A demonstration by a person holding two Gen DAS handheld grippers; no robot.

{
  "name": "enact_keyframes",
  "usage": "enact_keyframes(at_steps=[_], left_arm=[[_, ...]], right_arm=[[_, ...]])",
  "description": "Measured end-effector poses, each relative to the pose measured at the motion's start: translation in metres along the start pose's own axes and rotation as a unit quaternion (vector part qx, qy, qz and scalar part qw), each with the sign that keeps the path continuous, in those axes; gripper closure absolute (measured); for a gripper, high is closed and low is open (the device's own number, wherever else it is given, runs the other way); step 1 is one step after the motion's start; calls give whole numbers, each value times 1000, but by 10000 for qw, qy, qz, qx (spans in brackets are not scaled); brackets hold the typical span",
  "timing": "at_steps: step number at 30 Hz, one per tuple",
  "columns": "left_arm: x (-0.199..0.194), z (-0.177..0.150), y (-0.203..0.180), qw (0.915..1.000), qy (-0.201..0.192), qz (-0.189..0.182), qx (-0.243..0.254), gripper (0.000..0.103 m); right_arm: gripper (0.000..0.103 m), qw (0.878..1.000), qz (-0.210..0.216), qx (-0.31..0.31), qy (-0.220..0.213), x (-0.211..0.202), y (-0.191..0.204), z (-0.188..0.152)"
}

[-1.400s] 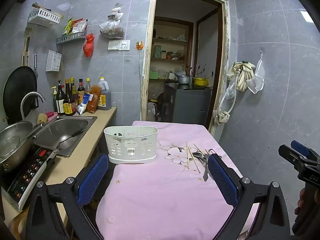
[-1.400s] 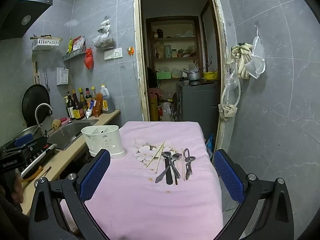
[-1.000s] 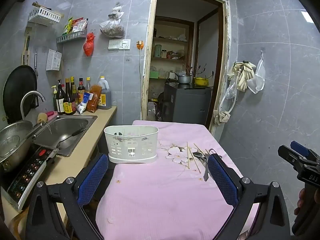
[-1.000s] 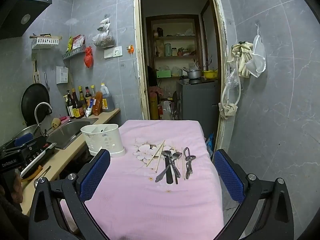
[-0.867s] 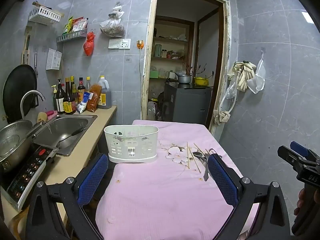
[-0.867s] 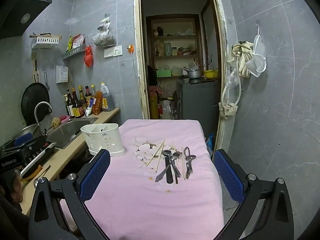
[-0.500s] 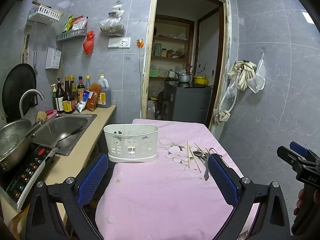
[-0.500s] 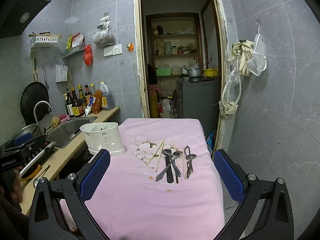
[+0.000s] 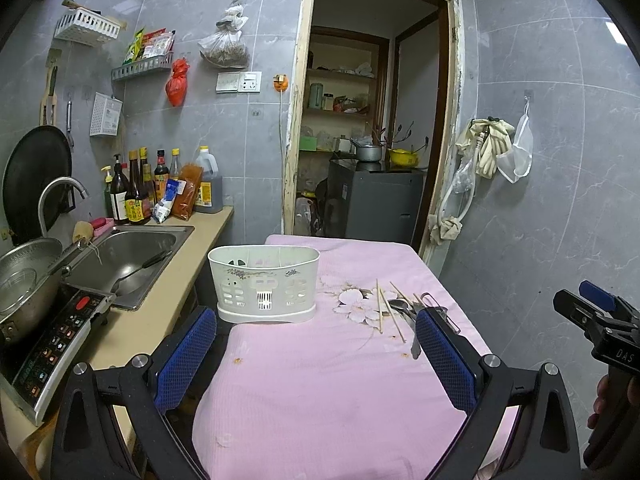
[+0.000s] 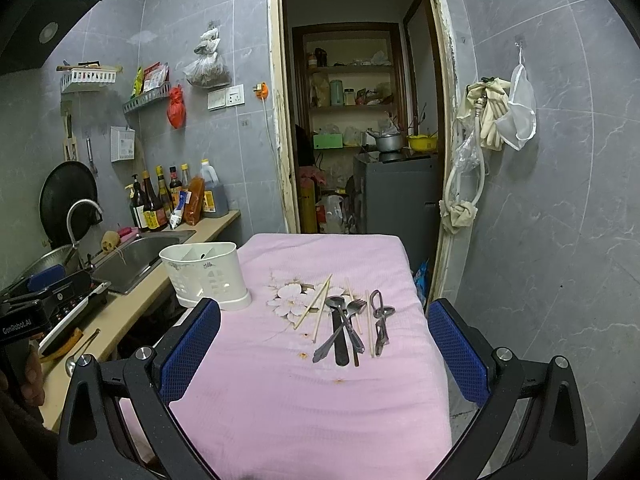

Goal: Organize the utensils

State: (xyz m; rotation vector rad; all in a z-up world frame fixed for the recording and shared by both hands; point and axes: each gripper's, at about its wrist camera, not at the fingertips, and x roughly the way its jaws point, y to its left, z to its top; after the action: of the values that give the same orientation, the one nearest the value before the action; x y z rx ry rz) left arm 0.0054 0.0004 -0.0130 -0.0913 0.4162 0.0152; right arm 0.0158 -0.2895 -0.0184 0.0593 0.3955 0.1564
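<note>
A white plastic utensil holder [image 9: 264, 285] stands at the left of a pink-covered table [image 9: 320, 380]; it also shows in the right wrist view [image 10: 205, 276]. Chopsticks [image 10: 316, 307], spoons and a fork [image 10: 344, 322] and metal tongs [image 10: 380, 322] lie loose on the cloth to its right. In the left wrist view the chopsticks [image 9: 386, 312] lie beside my right finger. My left gripper [image 9: 316, 354] is open and empty above the table's near end. My right gripper [image 10: 324, 350] is open and empty, short of the utensils.
A counter with a sink [image 9: 128, 256], a wok [image 9: 24, 280], an induction hob [image 9: 52, 344] and bottles [image 9: 136, 196] runs along the left. A doorway [image 9: 368, 140] opens behind the table. A tiled wall with hanging gloves [image 9: 490, 148] is on the right.
Both grippers have drifted very slightly; the scene sits a little lower in the left view. Nothing on the table has moved.
</note>
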Motion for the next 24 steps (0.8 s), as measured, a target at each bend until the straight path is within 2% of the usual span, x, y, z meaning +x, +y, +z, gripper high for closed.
enact_keyframes(at_steps=[9, 11, 24], left_arm=[[1, -1, 0, 10000, 14, -4, -5, 2], [0, 1, 0, 10000, 19, -5, -7, 2], [1, 1, 0, 10000, 32, -2, -13, 2]], right_arm=[[1, 10000, -7, -1, 20, 1, 0, -1], [1, 10000, -14, 1, 35, 15, 5, -13], [1, 10000, -2, -1, 53, 15, 3, -11]])
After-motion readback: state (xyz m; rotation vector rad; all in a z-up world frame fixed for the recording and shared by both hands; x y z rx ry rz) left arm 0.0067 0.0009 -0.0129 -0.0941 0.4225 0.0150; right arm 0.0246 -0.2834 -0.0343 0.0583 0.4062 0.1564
